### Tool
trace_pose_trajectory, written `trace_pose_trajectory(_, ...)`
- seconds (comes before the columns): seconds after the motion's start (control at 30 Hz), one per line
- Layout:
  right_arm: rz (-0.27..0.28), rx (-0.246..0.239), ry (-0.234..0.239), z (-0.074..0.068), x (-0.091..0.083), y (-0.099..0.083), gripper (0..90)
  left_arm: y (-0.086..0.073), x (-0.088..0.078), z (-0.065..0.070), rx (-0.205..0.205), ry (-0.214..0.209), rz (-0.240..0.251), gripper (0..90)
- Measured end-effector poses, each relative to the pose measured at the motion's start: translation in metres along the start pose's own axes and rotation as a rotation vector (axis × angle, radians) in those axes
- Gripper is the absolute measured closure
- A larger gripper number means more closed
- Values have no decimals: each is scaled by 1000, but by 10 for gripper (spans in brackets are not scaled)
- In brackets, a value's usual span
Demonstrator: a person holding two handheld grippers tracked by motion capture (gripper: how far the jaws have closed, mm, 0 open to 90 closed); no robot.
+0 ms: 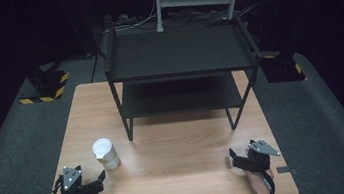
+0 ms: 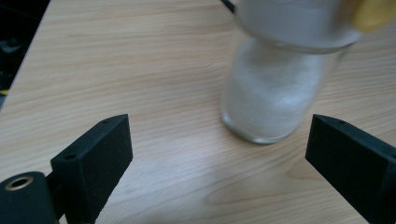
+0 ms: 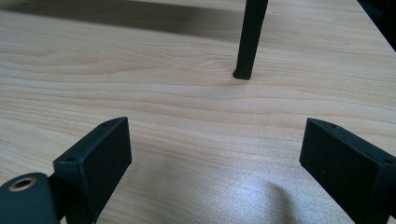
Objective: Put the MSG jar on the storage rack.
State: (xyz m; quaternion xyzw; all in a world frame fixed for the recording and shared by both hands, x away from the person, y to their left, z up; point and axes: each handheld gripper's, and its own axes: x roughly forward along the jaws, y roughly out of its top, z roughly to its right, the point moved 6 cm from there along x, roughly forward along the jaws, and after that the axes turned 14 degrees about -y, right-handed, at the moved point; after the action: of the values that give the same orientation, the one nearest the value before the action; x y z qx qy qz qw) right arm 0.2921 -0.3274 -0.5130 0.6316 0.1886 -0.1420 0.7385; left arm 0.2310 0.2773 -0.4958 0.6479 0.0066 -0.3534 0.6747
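**Jar just ahead of my left hand-held gripper**

My left hand-held gripper (image 1: 101,179) is spread wide, empty, just short of the white-filled glass jar (image 1: 106,154) standing upright on the desk (image 1: 181,146). My right hand-held gripper (image 1: 232,159) also gapes, holding nothing, near the black shelf rack (image 1: 179,55).

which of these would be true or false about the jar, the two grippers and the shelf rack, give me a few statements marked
1. The left gripper is shut on the jar. False: its jaws stand open, just short of the jar and apart from it.
2. The jar stands upright on the table. True.
3. The jar sits on the top shelf of the black rack. False: it stands on the table, in front of the rack and to its left.
4. The right gripper is open and holds nothing. True.
5. The jar holds something white. True.
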Motion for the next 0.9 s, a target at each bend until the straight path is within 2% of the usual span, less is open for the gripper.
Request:
trace_pose_trajectory(0.07, 3, 2, 1, 0, 0, 0, 80, 3, 8, 4, 8, -25, -4, 76)
trace_pose_trajectory(0.17, 7, 2, 3, 1, 0, -1, 81, 5, 13, 10, 25, -40, 1, 81)
trace_pose_trajectory(0.37, 12, 7, 6, 2, -1, -1, 82, 9, 23, 17, 26, -44, 39, 85)
trace_pose_trajectory(0.53, 14, 11, 10, 2, -1, -2, 82, 16, 36, 20, 14, -26, 55, 100)
trace_pose_trajectory(0.6, 16, 13, 12, 3, -1, -2, 82, 17, 41, 22, 22, -17, 44, 115)
trace_pose_trajectory(0.9, 19, 20, 15, 3, -1, -2, 82, 16, 50, 23, 29, 21, 58, 193)
